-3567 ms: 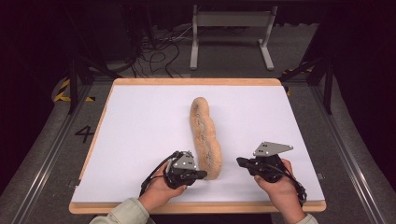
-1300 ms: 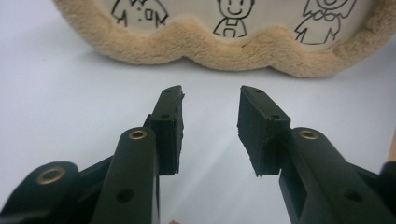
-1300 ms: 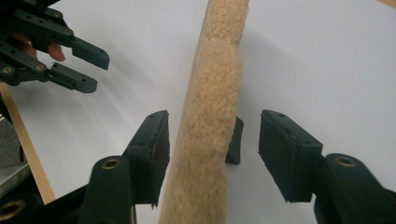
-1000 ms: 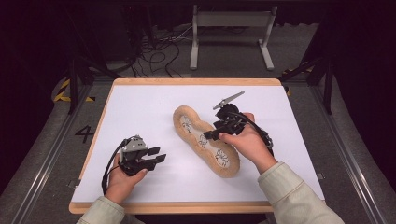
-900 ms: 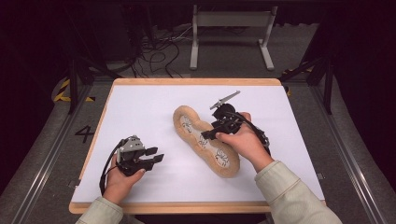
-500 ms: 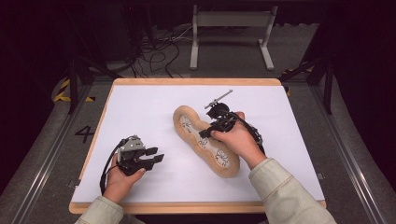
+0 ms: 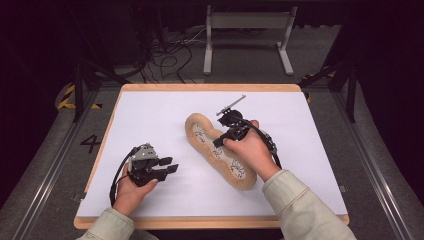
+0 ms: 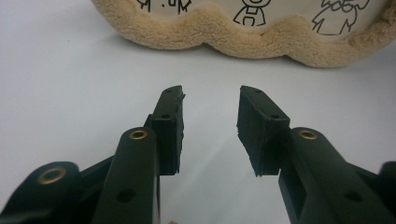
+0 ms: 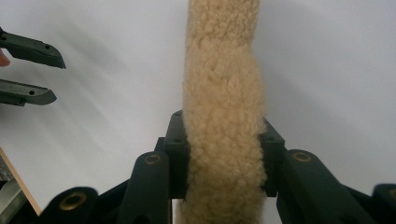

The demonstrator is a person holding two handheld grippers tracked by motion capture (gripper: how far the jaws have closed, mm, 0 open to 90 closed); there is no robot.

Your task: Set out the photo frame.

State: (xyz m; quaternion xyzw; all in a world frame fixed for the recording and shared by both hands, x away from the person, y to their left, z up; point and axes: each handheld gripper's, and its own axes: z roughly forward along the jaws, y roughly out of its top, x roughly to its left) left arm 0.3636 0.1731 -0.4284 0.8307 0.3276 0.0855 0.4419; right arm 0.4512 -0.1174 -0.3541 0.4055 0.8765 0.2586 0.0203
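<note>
While the left gripper (image 7: 167, 167) waits part open and empty at lower left, the right gripper (image 9: 224, 149) has just squeezed onto the fluffy slipper (image 7: 220, 150) mid-frame.

1 plush cushion (image 7: 220, 150), 2 grippers, 1 white table (image 7: 150, 115)

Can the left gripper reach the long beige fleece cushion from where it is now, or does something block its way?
Probably yes. The left gripper faces the long beige fleece cushion with open, empty fingers, and only bare white table lies between. The right gripper already clamps the cushion farther along, away from that path.
</note>
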